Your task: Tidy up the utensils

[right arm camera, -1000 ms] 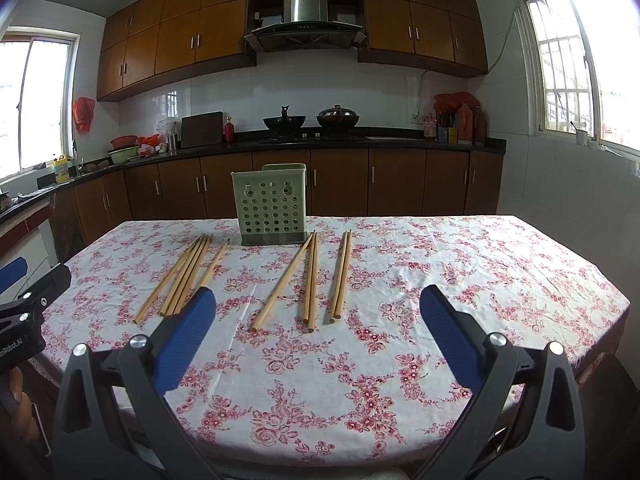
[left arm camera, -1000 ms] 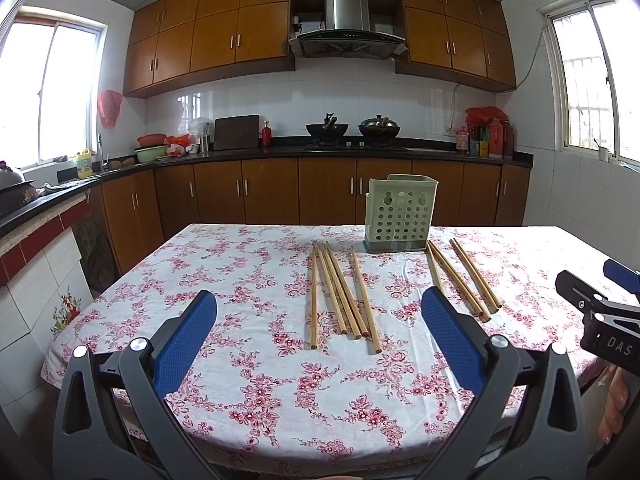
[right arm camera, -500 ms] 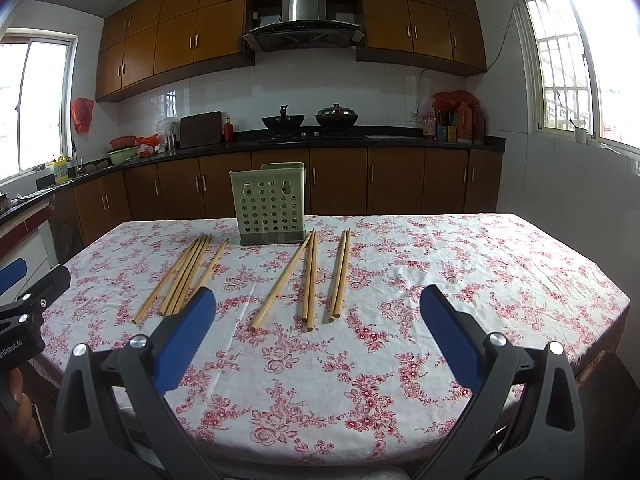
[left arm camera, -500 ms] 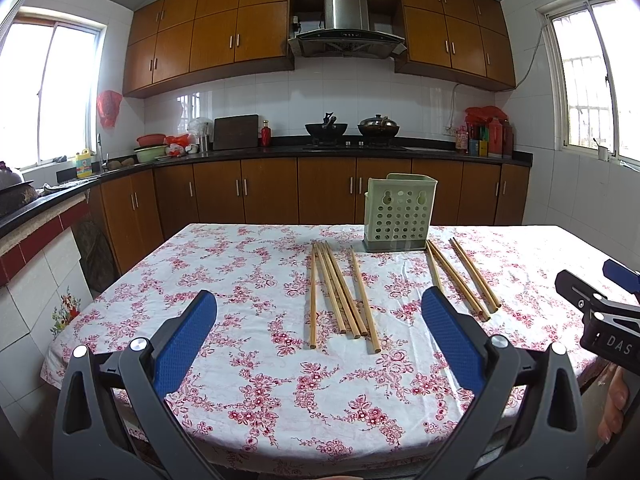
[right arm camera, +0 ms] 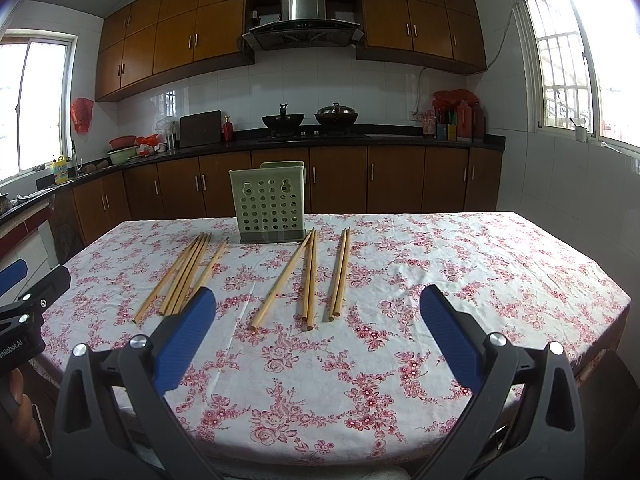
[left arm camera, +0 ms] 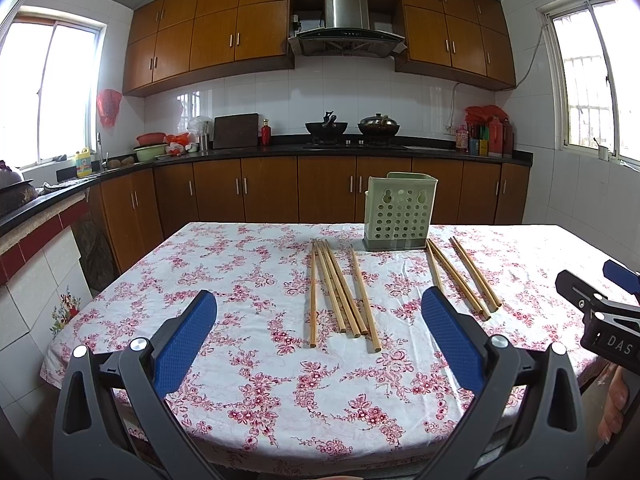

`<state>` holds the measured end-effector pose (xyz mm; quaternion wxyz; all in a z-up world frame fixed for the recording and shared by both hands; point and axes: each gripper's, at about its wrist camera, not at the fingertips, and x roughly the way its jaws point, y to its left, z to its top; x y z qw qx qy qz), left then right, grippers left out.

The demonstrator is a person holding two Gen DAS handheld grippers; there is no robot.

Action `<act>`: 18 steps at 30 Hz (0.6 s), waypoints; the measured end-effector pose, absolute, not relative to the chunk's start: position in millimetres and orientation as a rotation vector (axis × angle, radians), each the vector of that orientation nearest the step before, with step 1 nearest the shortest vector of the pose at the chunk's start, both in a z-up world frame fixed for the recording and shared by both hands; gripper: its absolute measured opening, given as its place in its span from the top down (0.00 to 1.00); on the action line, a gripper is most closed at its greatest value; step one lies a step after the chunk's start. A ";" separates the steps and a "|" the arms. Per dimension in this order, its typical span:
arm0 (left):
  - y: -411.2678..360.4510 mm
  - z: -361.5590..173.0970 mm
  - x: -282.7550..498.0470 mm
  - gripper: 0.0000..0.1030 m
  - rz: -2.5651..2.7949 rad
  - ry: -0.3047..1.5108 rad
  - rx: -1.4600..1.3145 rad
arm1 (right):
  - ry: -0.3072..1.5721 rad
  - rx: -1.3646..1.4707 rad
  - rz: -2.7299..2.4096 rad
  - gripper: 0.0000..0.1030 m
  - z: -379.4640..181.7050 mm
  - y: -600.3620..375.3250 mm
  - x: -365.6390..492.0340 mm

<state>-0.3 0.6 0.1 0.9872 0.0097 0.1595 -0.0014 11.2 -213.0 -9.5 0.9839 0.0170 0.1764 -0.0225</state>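
- Looking across the flowery tablecloth (left arm camera: 256,364), we see five chopsticks on the left (left arm camera: 340,288).
- Next stands our green holder (left arm camera: 398,210), upright at the far side.
- More chopsticks on the right (right arm camera: 308,276) lie flat beside it.
- Nothing blocks our way.
- Our left gripper (left arm camera: 320,340) and right gripper (right arm camera: 318,334) gape wide, holding nothing.

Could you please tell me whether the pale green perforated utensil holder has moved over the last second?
No. The pale green perforated utensil holder keeps its place against the brown base cabinets behind it.
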 end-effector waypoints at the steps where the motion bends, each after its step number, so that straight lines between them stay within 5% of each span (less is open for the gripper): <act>1: 0.6 0.1 -0.4 0.02 -0.002 0.320 0.020 | 0.355 0.035 -0.045 0.04 -9.6 -213.2 11.2; 18: 0.5 0.6 -1.7 0.02 -0.003 0.322 0.020 | 0.358 0.036 -0.046 0.04 -10.7 -213.3 13.6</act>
